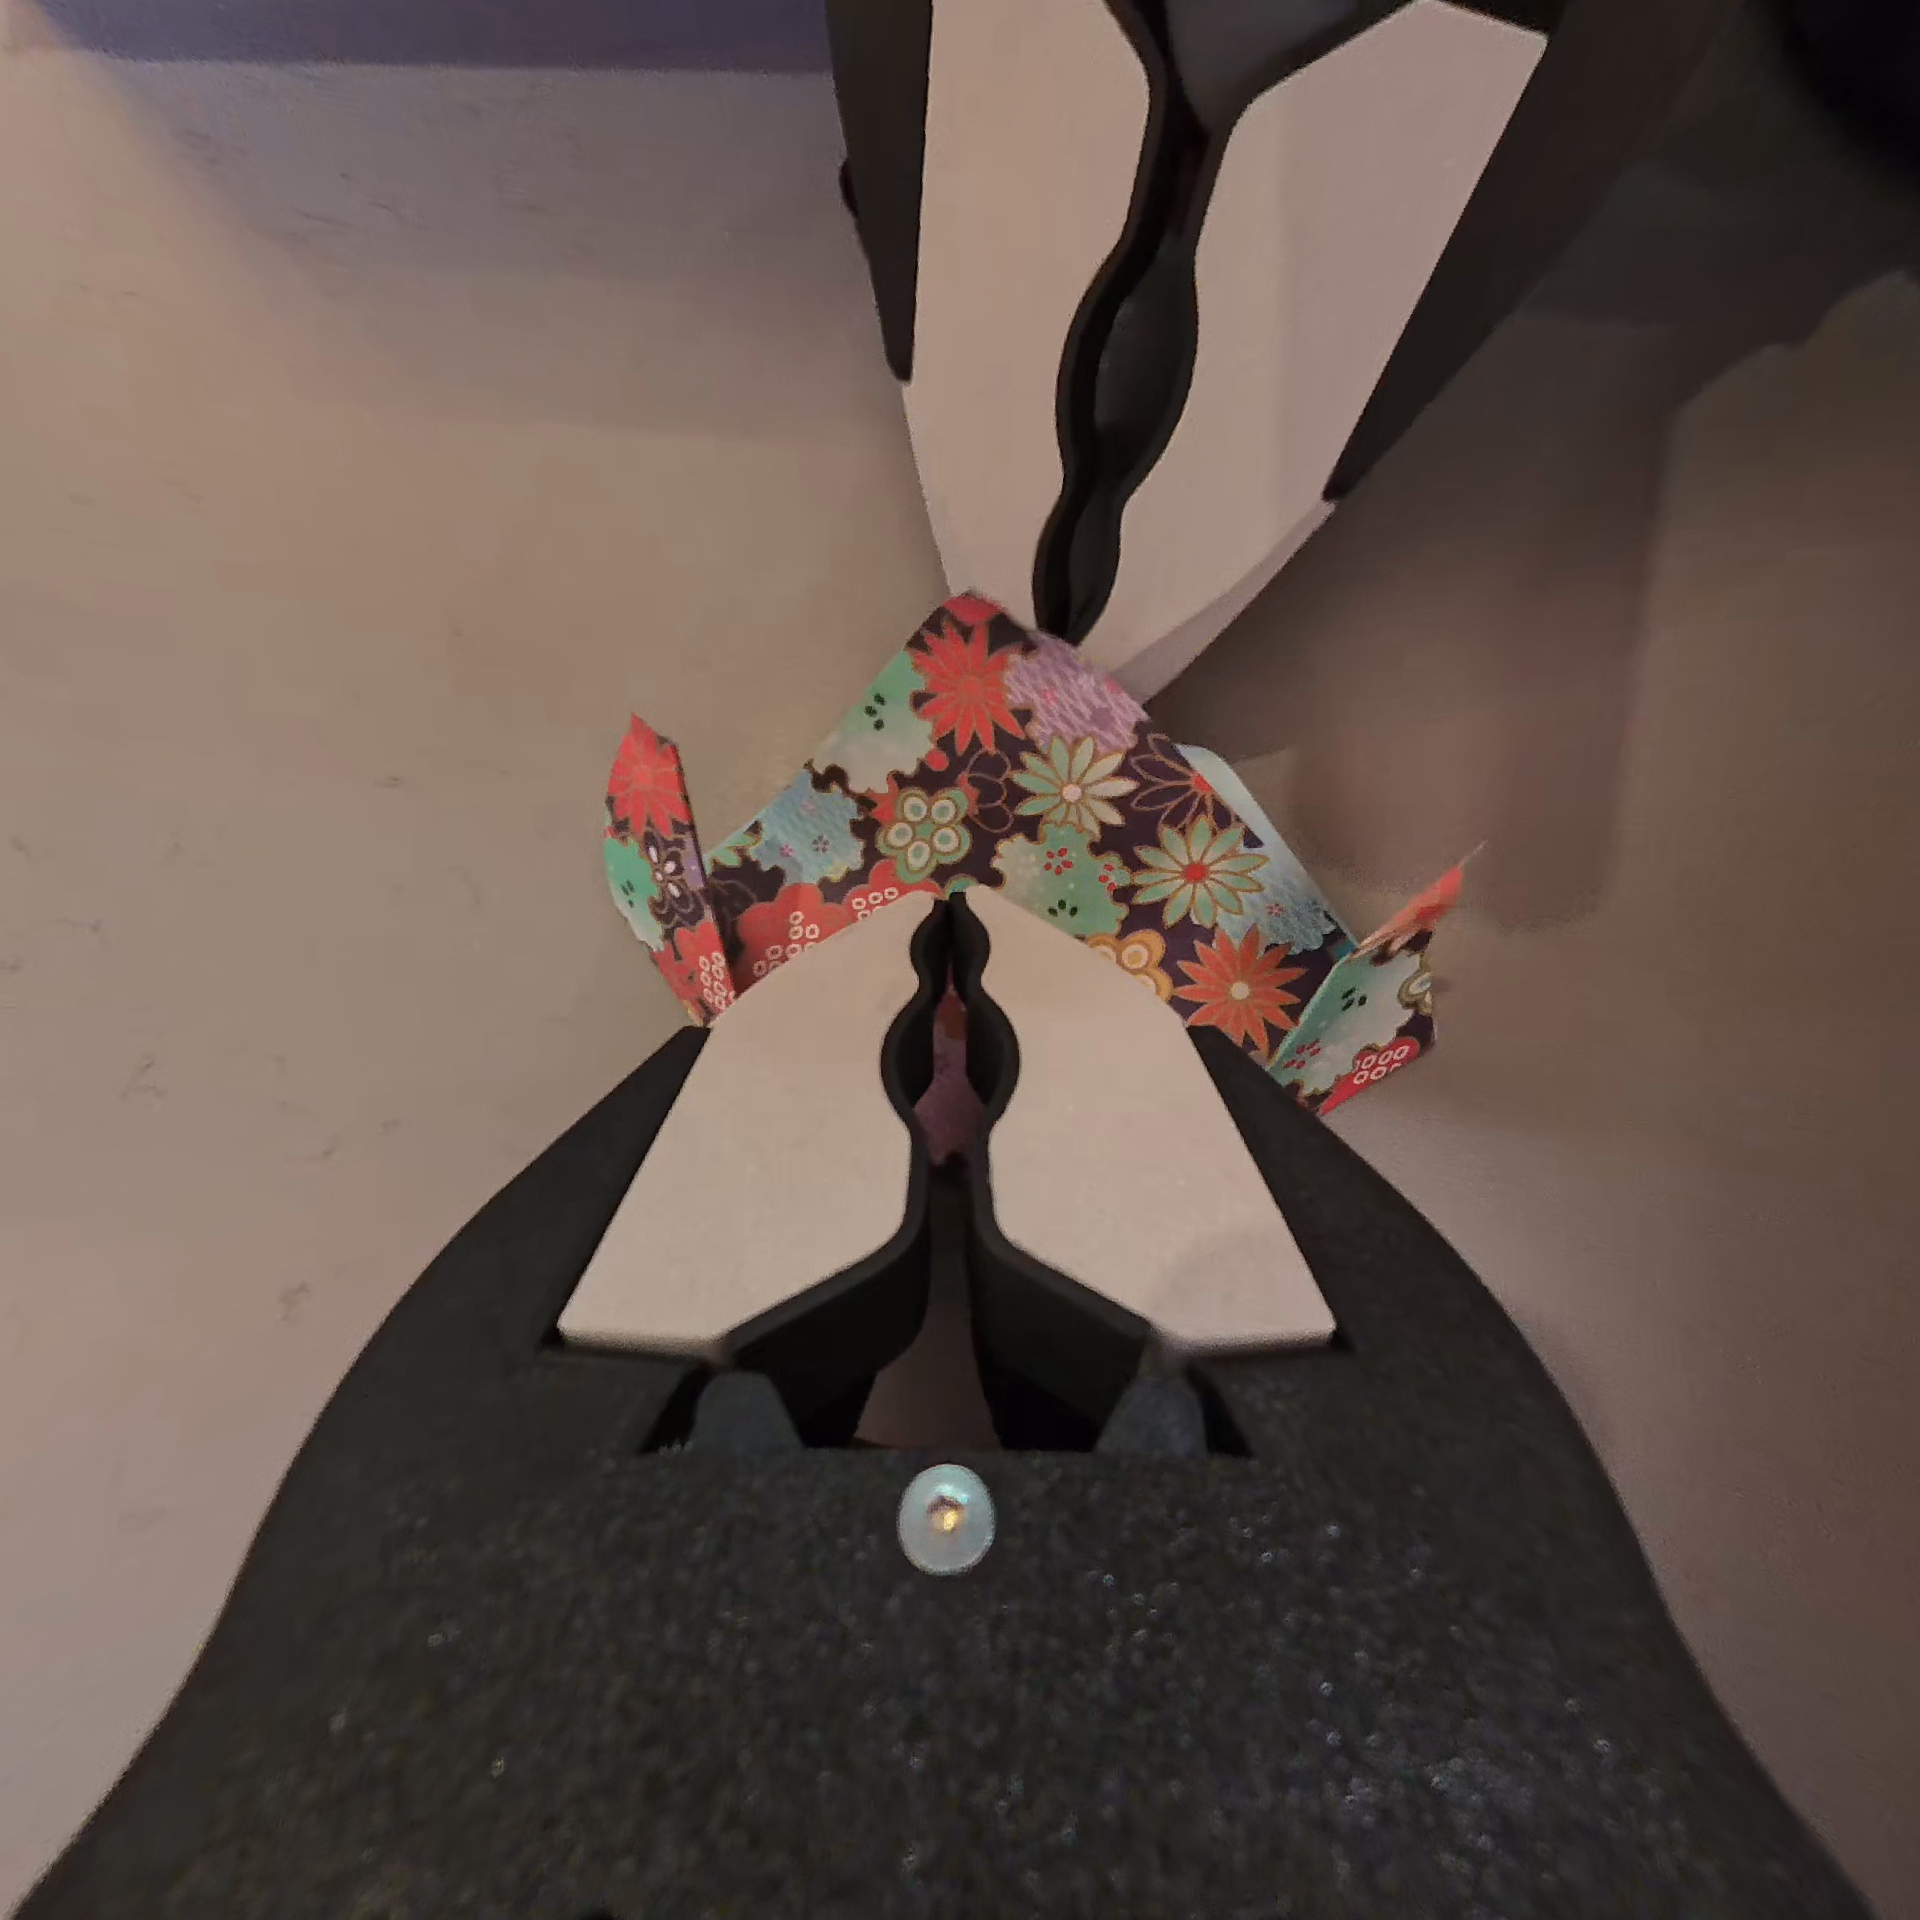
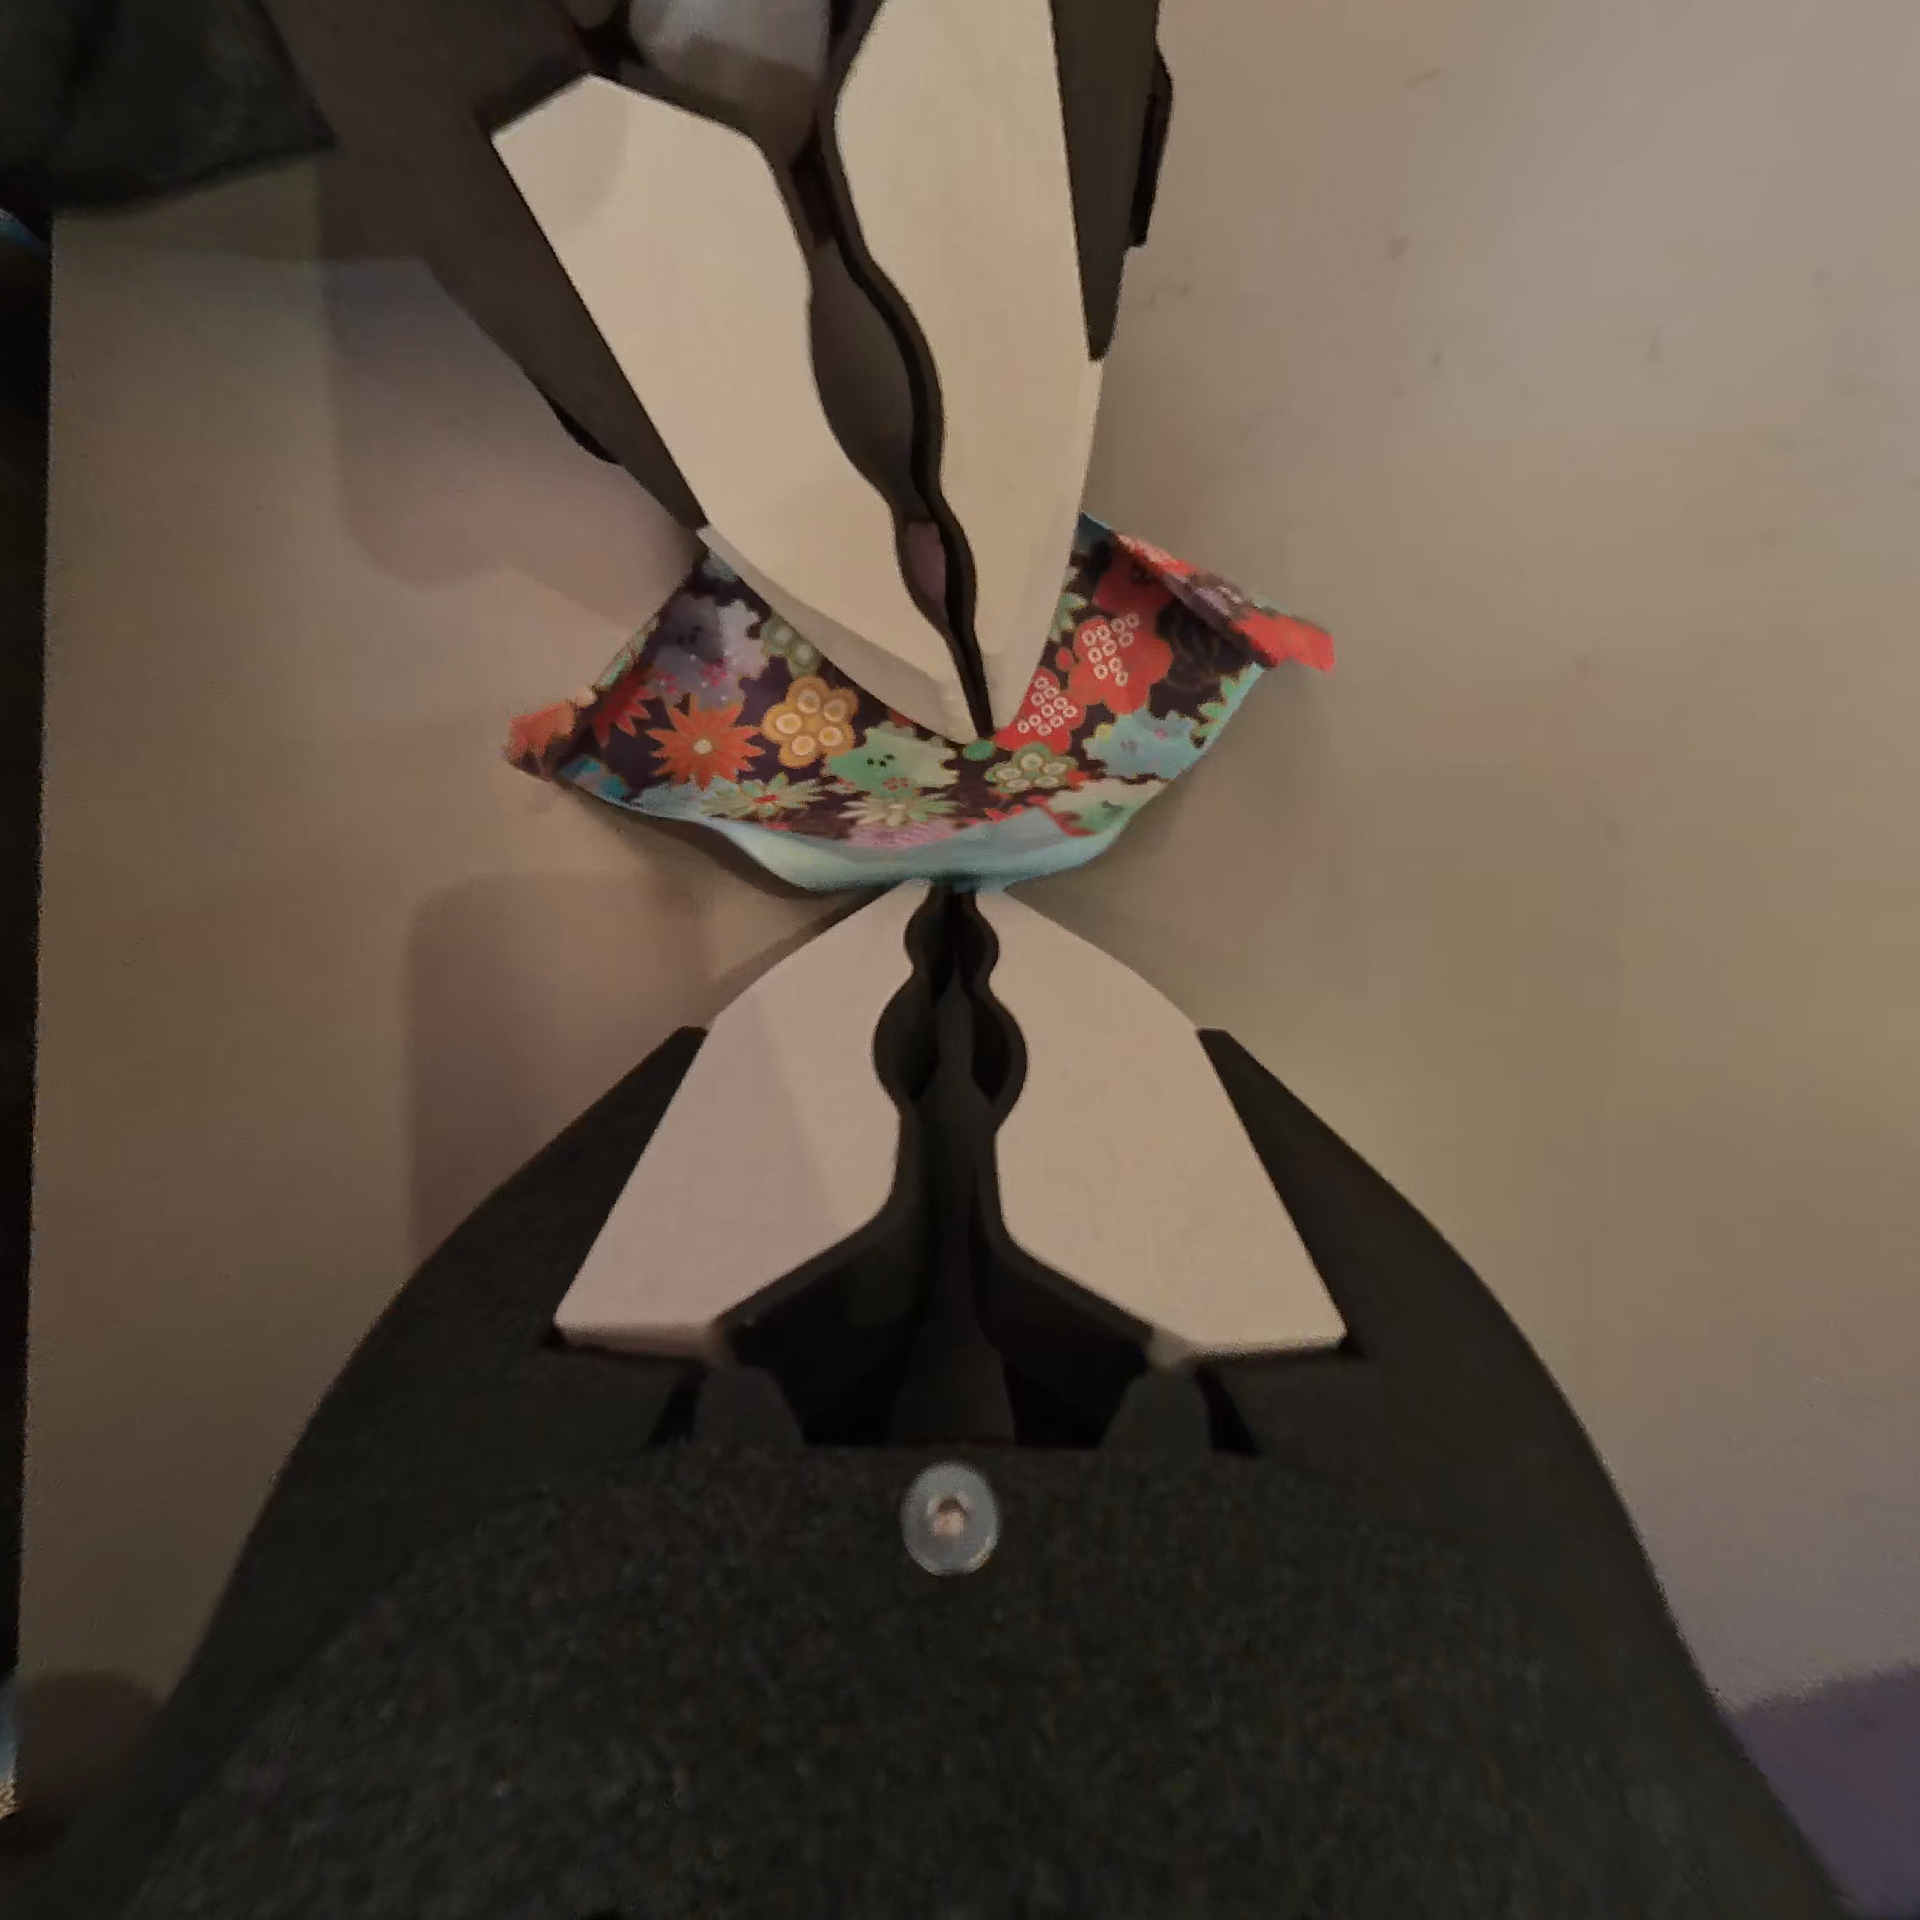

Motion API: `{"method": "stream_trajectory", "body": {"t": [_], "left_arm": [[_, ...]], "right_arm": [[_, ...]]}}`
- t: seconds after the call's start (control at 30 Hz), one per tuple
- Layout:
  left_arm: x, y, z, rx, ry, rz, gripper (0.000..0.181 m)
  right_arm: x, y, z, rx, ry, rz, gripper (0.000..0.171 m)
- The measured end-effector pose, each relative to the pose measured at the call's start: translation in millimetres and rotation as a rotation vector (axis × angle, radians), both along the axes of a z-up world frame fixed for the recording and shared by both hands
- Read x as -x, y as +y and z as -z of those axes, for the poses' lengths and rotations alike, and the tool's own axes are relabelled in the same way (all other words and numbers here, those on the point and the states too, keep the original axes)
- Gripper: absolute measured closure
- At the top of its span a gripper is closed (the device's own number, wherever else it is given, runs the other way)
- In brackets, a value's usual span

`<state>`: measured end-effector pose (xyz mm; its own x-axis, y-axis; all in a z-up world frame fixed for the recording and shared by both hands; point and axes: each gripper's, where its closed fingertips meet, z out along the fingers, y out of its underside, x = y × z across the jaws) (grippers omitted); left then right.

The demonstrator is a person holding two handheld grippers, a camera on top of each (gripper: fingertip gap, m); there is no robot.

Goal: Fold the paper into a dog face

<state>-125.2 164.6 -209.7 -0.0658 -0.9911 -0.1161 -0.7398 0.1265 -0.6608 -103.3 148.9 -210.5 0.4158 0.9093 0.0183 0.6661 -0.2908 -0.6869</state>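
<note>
The flower-patterned paper is partly folded, with two flaps standing up at its left and right ends. My left gripper is shut on its near edge, and paper shows between the fingers. My right gripper comes in from the top of the left wrist view and is shut on the paper's far peak. In the right wrist view the paper is stretched between my right gripper, shut on its pale blue near edge, and my left gripper, shut on the far side.
The paper is held over a plain beige table top. A dark strip runs down the left edge of the right wrist view. A purple-grey band lies beyond the table's far edge. Left and right tips are no more than a few centimetres apart.
</note>
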Motion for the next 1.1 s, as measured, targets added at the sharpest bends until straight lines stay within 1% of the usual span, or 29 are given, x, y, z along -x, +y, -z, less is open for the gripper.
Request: {"method": "stream_trajectory", "body": {"t": [0.07,0.17,0.3,0.4,0.5,0.63,0.77,0.93,1.1], "left_arm": [[0.1,-0.1,0.0,0.002,0.0,0.0,0.181],[0.0,-0.2,0.1,0.012,-0.003,0.0,0.181],[0.0,-0.3,0.1,0.019,-0.005,0.0,0.181],[0.2,-0.3,0.2,0.011,-0.002,0.0,0.181],[0.3,-0.5,0.3,0.009,-0.001,0.001,0.181],[0.2,-0.6,0.3,0.01,-0.002,0.001,0.181],[0.0,-2.1,0.3,0.018,-0.005,0.02,0.181],[-0.2,-3.5,0.1,0.053,-0.015,0.029,0.181],[-0.2,-3.5,0.3,0.038,-0.011,0.029,0.181]], "right_arm": [[6.9,-4.7,-1.1,-0.006,0.007,-0.047,0.157],[12.1,-9.1,-0.8,-0.058,-0.021,-0.097,0.145],[7.2,0.9,-3.1,-0.152,-0.06,-0.054,0.144],[1.8,11.2,-6.6,-0.209,-0.073,0.003,0.138],[-5.4,20.9,-13.6,-0.262,-0.071,0.06,0.136],[-7.9,20.9,-21.4,-0.255,-0.017,0.084,0.138],[-5.1,17.1,-24.8,-0.269,0.022,0.043,0.142],[1.4,12.4,-27.7,-0.208,0.096,-0.026,0.165],[12.9,9.9,-26.5,-0.188,0.102,-0.07,0.165]]}}
